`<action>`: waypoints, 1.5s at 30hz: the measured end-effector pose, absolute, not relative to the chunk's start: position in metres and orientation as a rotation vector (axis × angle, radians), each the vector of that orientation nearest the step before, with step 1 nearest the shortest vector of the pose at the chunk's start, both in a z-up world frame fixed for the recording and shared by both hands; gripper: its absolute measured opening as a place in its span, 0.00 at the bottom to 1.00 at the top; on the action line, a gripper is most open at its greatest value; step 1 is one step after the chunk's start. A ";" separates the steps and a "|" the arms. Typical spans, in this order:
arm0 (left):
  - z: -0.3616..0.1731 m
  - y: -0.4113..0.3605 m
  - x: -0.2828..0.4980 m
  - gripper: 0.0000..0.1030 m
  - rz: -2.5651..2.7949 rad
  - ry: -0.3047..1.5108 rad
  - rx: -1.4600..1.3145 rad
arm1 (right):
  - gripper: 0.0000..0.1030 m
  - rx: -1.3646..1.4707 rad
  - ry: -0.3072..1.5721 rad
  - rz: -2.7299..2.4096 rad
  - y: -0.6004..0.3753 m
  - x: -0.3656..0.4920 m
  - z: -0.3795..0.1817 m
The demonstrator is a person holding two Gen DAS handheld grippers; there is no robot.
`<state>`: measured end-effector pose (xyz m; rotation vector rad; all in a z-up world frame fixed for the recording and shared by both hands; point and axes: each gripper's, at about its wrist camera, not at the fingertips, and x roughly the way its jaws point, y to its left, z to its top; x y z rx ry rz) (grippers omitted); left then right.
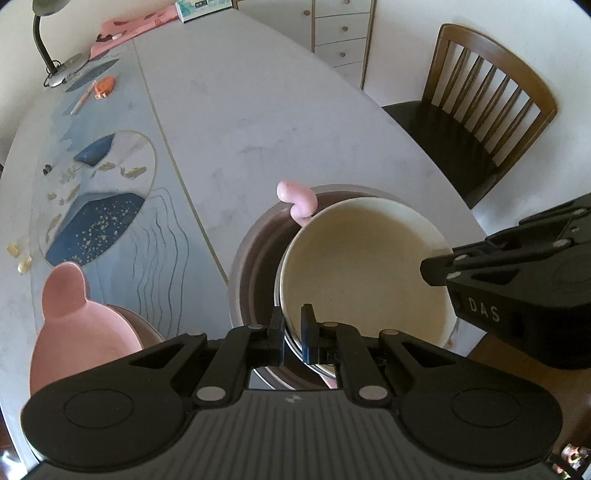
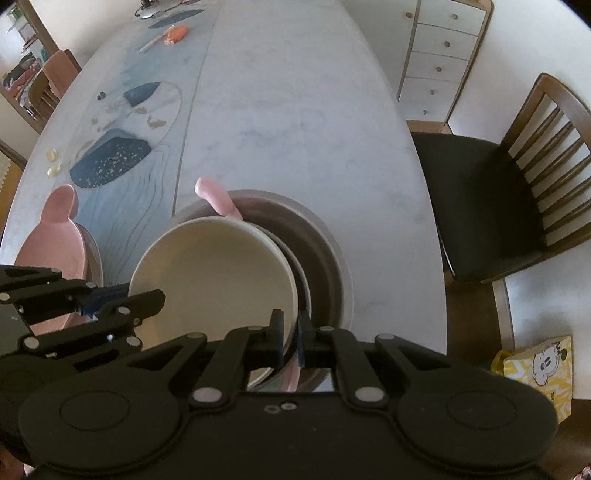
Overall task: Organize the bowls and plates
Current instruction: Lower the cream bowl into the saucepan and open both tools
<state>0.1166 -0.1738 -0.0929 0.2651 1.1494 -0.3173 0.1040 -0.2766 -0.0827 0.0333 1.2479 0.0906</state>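
A cream bowl (image 1: 364,266) sits in a brown bowl (image 1: 255,258) on a white marbled table (image 1: 258,122).

Counted items on the table (image 1: 258,122): 1 cream bowl (image 1: 365,266); 1 brown plate (image 1: 255,266); 2 pink dishes with ear-shaped projections, 1 at the left edge (image 1: 74,325) and 1 largely hidden in the stack under the cream bowl (image 1: 297,201); 2 black grippers, left (image 1: 293,328) and right (image 2: 290,334); 1 desk lamp (image 1: 46,44); 1 orange object (image 1: 105,85); 1 pen (image 1: 83,98). Beside the table: 1 wooden chair (image 1: 476,122), 1 white drawer unit (image 1: 340,33), and 1 yellow bag (image 2: 539,365).
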 end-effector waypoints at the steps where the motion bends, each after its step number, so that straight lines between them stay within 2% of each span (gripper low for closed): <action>1: -0.093 -0.173 0.117 0.07 -0.317 1.151 0.265 | 0.08 0.029 1.248 0.093 -0.276 0.104 -0.083; 6: -0.094 -0.169 0.122 0.07 -0.322 1.167 0.251 | 0.09 0.036 1.259 0.105 -0.275 0.106 -0.087; 12: -0.094 -0.164 0.125 0.07 -0.332 1.184 0.212 | 0.21 0.017 1.250 0.123 -0.271 0.108 -0.083; 22: -0.089 -0.152 0.124 0.07 -0.364 1.176 0.161 | 0.30 0.019 1.229 0.133 -0.270 0.105 -0.073; 39: -0.038 -0.099 0.101 0.08 -0.340 0.991 0.041 | 0.34 0.010 1.096 0.247 -0.248 0.084 -0.025; 42: -0.027 -0.087 0.096 0.09 -0.322 0.954 0.028 | 0.41 0.016 1.067 0.273 -0.243 0.082 -0.017; 43: -0.025 -0.084 0.095 0.09 -0.315 0.945 0.026 | 0.47 0.012 1.055 0.279 -0.241 0.080 -0.014; 45: -0.020 -0.077 0.092 0.14 -0.305 0.929 0.017 | 0.50 0.005 1.033 0.289 -0.237 0.078 -0.009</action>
